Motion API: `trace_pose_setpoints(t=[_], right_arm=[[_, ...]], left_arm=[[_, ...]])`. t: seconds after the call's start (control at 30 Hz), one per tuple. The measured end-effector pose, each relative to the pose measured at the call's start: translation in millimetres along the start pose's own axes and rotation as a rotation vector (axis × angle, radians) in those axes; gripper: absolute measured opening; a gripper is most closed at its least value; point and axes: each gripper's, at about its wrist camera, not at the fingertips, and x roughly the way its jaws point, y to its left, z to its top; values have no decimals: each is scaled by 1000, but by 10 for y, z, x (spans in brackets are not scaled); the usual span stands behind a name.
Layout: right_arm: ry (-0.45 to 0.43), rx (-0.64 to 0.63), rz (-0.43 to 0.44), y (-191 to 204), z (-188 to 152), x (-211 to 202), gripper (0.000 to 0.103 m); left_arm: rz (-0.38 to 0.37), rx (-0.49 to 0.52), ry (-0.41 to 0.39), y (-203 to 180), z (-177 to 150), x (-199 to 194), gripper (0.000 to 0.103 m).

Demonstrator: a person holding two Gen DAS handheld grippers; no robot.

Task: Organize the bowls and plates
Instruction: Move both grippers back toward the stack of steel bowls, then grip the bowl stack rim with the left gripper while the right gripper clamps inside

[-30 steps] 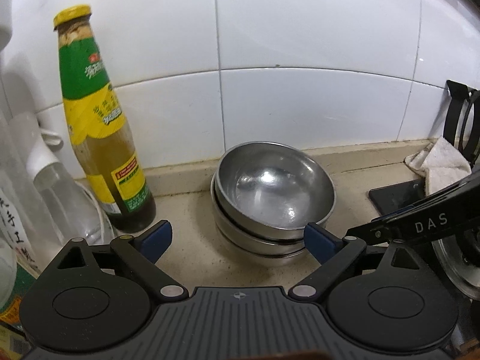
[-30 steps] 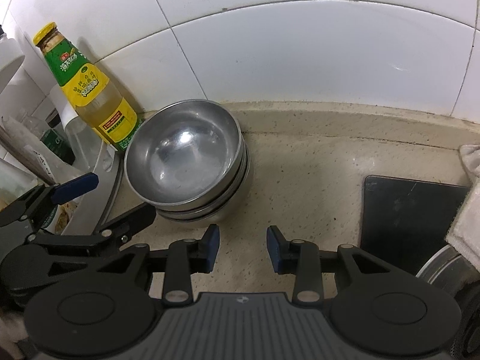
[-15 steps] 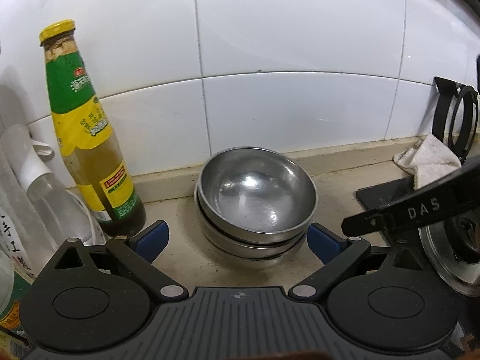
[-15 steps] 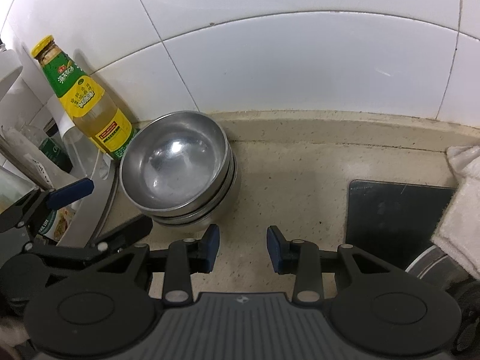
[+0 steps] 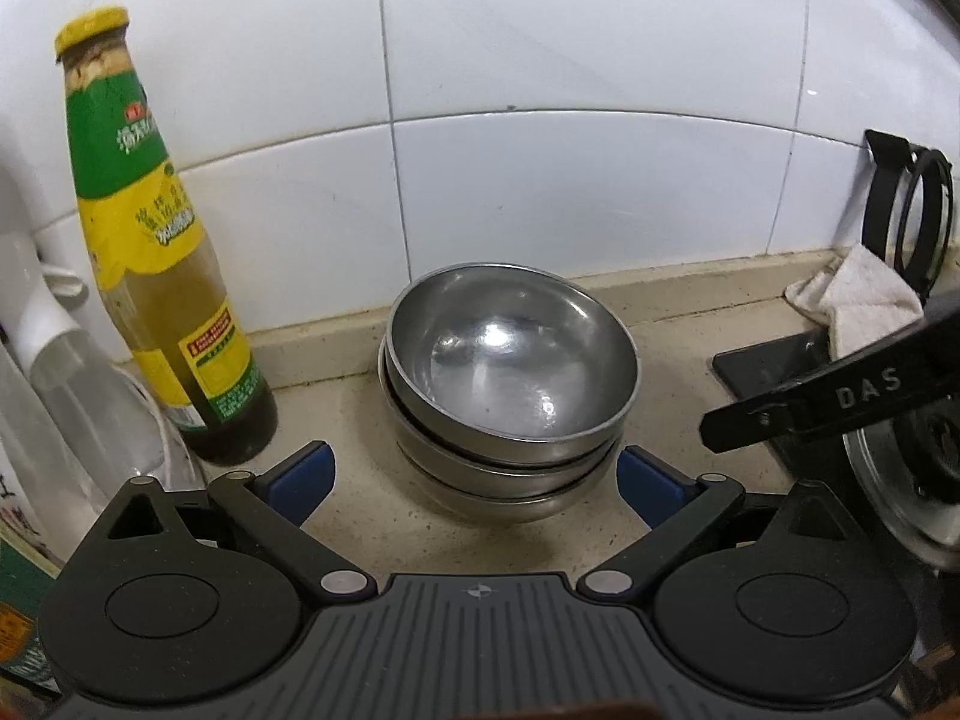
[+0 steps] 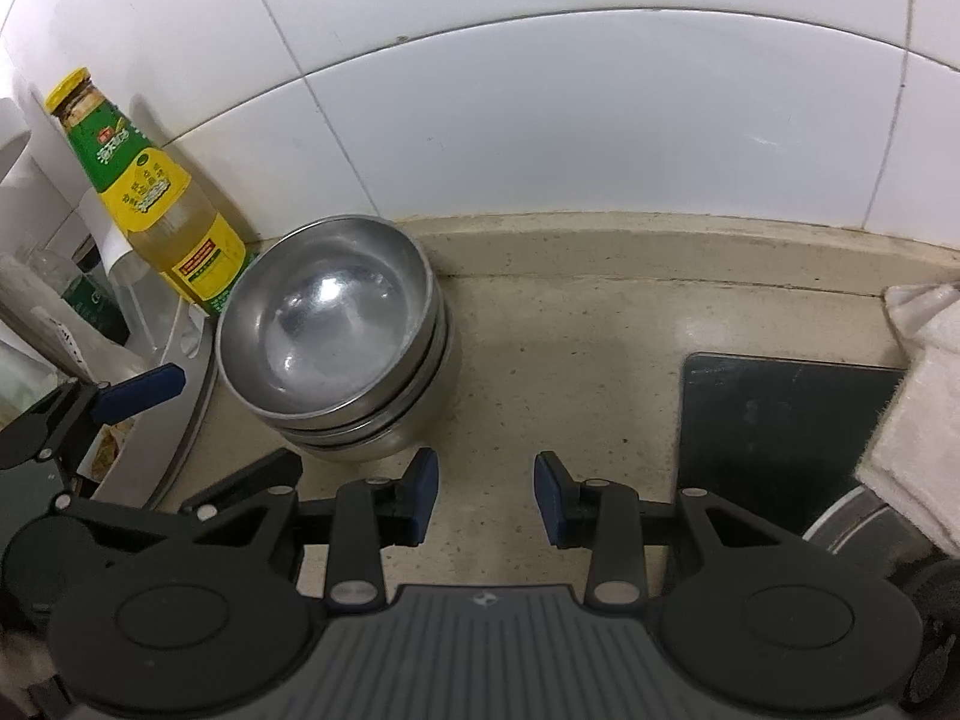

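White wall tiles back a speckled bench (image 6: 600,372) where the stacked steel bowls (image 5: 510,372) sit nested against the wall, saving space. Left gripper (image 5: 474,474) jaws have just opened wide, straddling the stack untouched; right gripper (image 6: 486,495) jaws stand narrow, empty.

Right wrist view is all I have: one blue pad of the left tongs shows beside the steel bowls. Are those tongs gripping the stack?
Observer: No. The left tongs have just been opening wide; both pads sit short of the bowl stack, touching nothing, nothing between them.
Operator: Anything past the white cloth at my right edge?
Observer: Yes, a black wire rack against the wall tiles behind the cloth.
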Motion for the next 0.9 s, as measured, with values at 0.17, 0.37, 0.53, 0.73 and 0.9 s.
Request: trace_pose_setpoints(t=[0.17, 0.37, 0.53, 0.73, 0.9], right_arm=[[-2, 15, -12, -70, -4, -6, 34], [-7, 28, 13, -76, 123, 143, 34], [-29, 62, 43, -55, 442, 354, 37], [-88, 84, 99, -177, 710, 384, 42], [-136, 125, 162, -264, 850, 419, 45]], left_arm=[[-14, 24, 11, -35, -23, 53, 102], [-86, 42, 18, 30, -49, 219, 102], [-121, 34, 45, 96, -51, 471, 102], [-166, 46, 14, 187, -106, 590, 103], [-190, 42, -5, 275, -164, 539, 103]])
